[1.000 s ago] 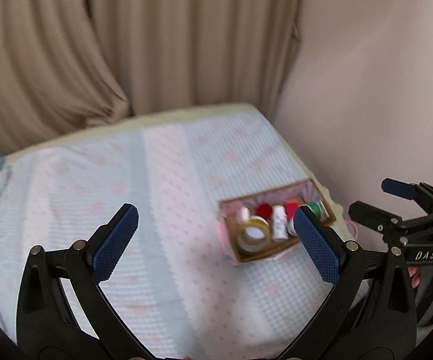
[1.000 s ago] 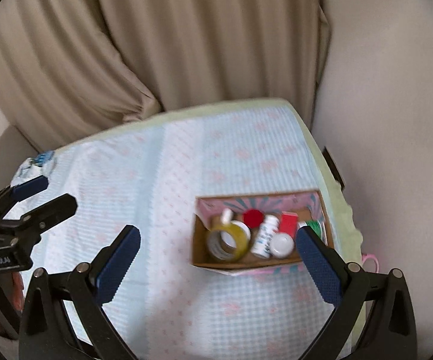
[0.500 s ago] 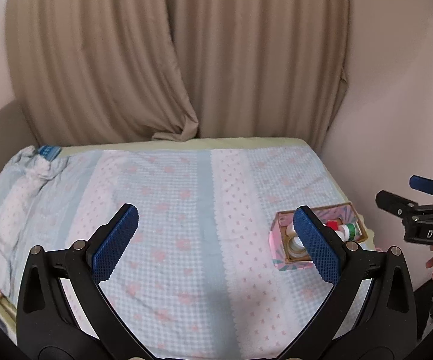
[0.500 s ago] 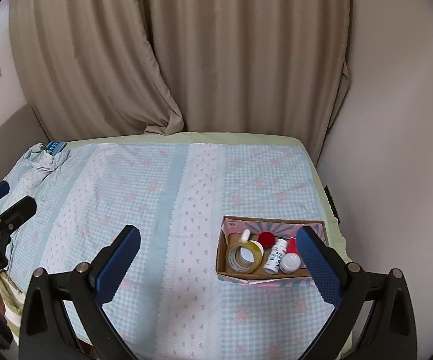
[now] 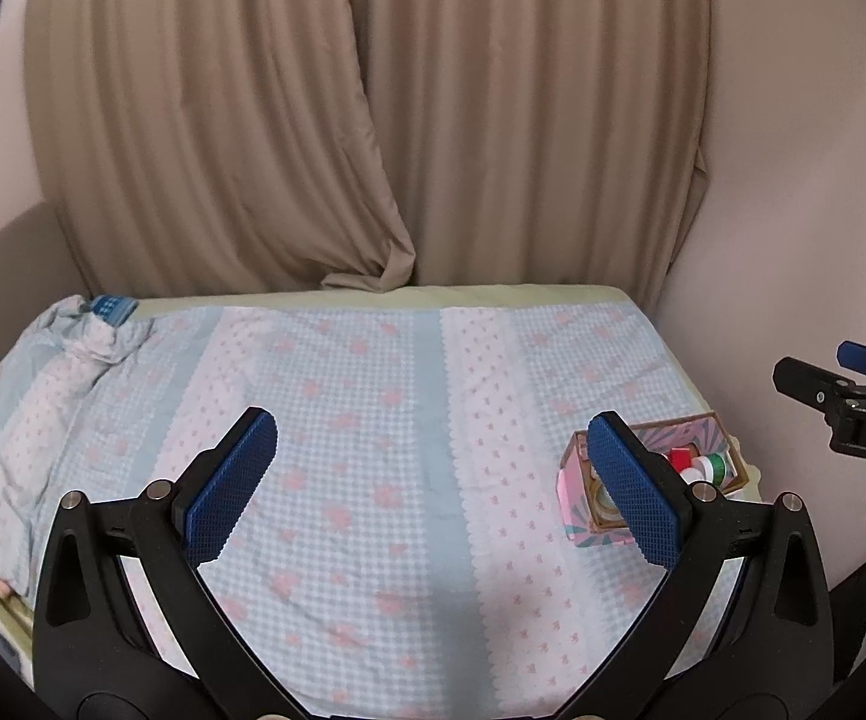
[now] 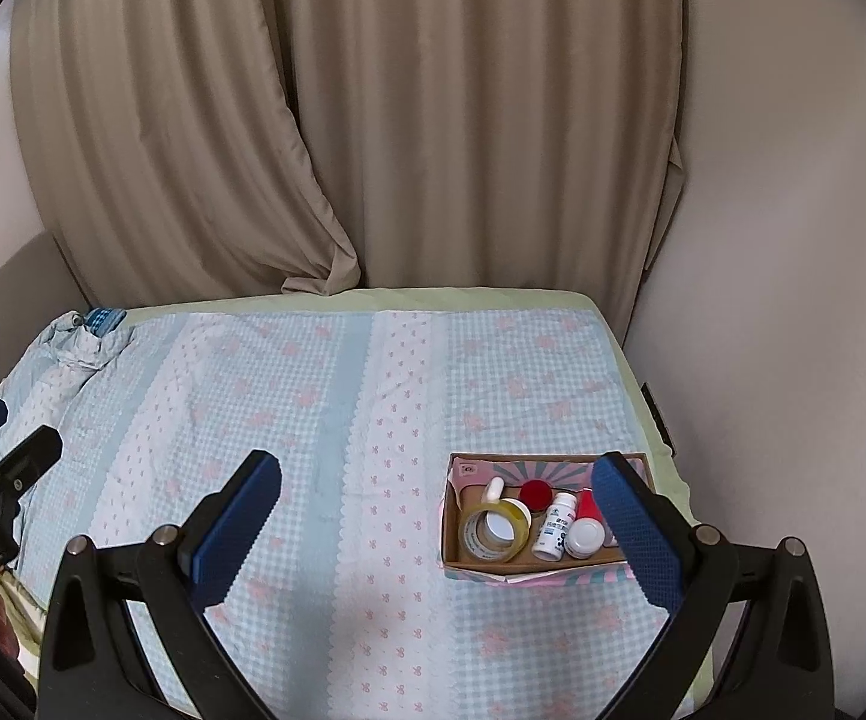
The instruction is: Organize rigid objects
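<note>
Claws (both agape) have pulled back from box.

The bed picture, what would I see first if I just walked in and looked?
Probably the little cardboard box near the bed's right edge, packed with a yellowish tape roll, a white bottle and red caps. Next, the big beige curtains behind the bed, and the two open grippers, left gripper and right gripper, hanging above the pink-and-blue bedspread.
</note>
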Motion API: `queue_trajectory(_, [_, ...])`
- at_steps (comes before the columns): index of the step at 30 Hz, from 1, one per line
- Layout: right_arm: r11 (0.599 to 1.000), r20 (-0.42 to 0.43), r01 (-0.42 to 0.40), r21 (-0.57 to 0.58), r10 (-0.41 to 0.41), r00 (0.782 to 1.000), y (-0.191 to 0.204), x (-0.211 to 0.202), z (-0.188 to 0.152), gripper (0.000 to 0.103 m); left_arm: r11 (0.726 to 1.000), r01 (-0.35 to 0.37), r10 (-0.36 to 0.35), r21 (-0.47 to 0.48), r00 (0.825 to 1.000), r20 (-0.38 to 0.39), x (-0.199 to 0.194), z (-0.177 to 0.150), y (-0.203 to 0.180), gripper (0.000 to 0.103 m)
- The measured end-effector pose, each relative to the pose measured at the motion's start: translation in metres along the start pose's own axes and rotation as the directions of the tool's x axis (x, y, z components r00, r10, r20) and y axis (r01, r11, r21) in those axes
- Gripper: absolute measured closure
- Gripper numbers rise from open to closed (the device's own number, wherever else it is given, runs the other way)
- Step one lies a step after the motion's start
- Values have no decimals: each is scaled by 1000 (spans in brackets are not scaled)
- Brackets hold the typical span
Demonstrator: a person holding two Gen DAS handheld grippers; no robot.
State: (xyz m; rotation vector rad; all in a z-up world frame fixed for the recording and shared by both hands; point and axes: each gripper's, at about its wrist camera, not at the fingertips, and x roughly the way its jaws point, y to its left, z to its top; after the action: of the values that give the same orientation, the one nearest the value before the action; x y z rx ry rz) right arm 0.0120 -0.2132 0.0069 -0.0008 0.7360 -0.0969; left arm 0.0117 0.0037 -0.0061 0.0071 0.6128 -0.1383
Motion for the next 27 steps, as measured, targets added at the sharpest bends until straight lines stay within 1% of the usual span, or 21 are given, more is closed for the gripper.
queue_trajectory(10, [1000,10,5,6,-5,1000,2,-5,3,0,1000,2,-2,-18,1000,3,-1,2,5,0])
queue_trajectory(27, [1000,16,10,6,-10,1000,2,-2,5,0,1000,1,-1,-25,1000,-1,0,2,9,0])
